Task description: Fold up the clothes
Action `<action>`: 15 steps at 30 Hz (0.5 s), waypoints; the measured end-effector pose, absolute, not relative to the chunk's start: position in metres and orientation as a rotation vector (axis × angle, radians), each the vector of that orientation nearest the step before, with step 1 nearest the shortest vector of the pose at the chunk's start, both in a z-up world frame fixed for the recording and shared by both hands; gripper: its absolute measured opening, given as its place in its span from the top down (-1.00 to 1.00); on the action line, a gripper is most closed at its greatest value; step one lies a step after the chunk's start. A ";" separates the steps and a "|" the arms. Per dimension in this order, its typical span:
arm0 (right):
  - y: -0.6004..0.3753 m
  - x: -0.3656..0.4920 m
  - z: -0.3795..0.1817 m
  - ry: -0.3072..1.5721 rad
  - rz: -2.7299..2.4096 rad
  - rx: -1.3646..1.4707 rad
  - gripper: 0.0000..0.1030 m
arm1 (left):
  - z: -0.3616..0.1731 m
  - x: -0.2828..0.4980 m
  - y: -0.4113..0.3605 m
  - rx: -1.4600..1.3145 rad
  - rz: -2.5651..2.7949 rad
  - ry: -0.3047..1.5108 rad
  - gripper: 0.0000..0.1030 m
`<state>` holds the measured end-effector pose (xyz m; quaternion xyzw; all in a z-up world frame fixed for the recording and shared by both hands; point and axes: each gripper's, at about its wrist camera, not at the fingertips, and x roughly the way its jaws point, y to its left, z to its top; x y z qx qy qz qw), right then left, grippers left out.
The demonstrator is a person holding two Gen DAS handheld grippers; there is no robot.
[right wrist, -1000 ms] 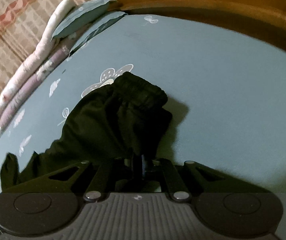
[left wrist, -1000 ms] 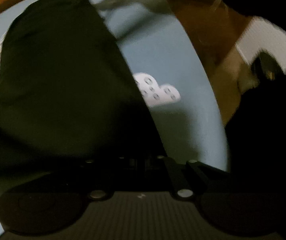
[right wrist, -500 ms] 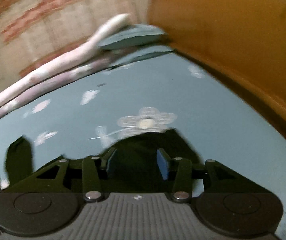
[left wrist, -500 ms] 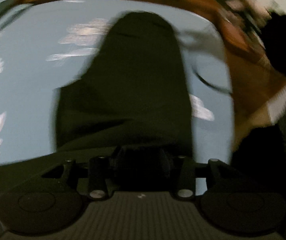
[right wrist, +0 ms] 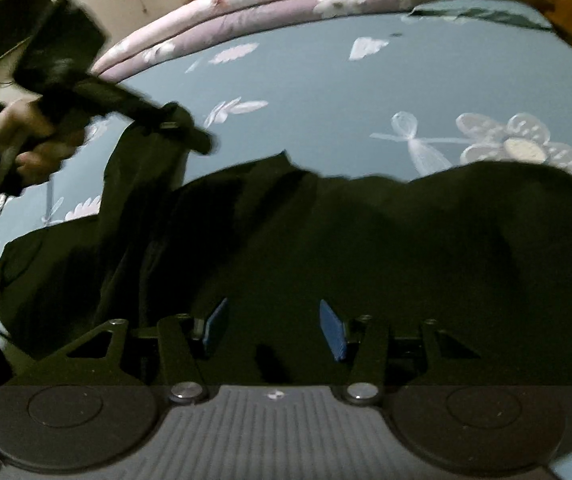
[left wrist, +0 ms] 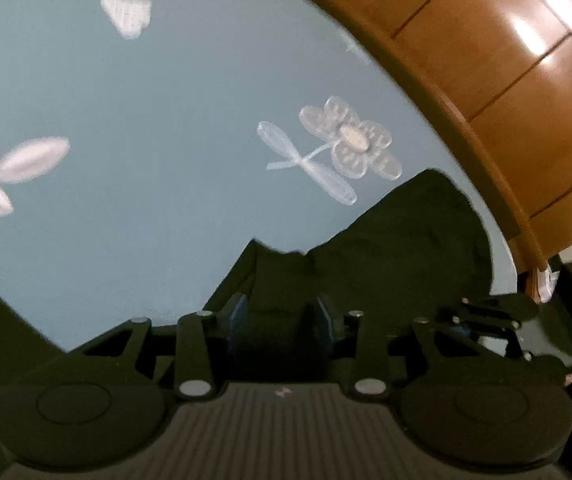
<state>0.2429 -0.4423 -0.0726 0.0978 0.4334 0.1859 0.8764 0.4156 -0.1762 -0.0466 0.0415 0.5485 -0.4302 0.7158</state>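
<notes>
Dark garment (right wrist: 366, 248) (black or very dark green; type not certain, possibly trousers) lies on a blue bedsheet (left wrist: 146, 120) printed with white flowers and leaves. Wooden bed frame (left wrist: 506, 92) runs along the sheet's edge at 1–3 o'clock in the left wrist view.

Right wrist view: the cloth spreads as a wide band, long axis running 9 to 3 o'clock across the frame, directly ahead of and under the right tool (right wrist: 272, 330). Blue pads (right wrist: 332, 334) stand well apart, with dark cloth seen between and beyond them; released, not pinching. At 10 o'clock the person's hand (right wrist: 22, 140) holds the left tool (right wrist: 190, 136), tip over the garment's left portion, where a raised ridge of fabric stands up.

Left wrist view: left tool (left wrist: 280, 314) has cloth filling the gap between its pads, which stand part-way apart. Cannot tell whether it is pinching or only resting over the fabric. The rest of the garment runs off to 2 o'clock from the tip, toward the frame side.

Judgement: both tools sit on the same near edge of the garment, left on the left end, right mid-span. Any fold would turn across that long axis. The lie fits either a fold just laid down or an edge about to be taken up.

Folded quilts (right wrist: 266, 4) lie stacked at 12 o'clock, past the sheet.
</notes>
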 end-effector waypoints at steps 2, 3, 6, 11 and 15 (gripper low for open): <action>-0.443 0.243 -0.078 0.907 0.394 0.228 -0.07 | -0.055 0.431 -0.180 0.019 -0.920 1.243 0.32; -0.444 0.243 -0.081 0.909 0.396 0.243 -0.07 | -0.060 0.439 -0.182 -0.018 -0.903 1.257 0.32; -0.446 0.244 -0.089 0.912 0.405 0.280 -0.08 | -0.072 0.450 -0.183 -0.078 -0.896 1.292 0.33; -0.452 0.248 -0.093 0.901 0.427 0.345 -0.17 | -0.079 0.463 -0.184 -0.200 -0.923 1.319 0.33; -0.456 0.252 -0.096 0.891 0.456 0.373 -0.21 | -0.095 0.475 -0.186 -0.394 -0.943 1.363 0.33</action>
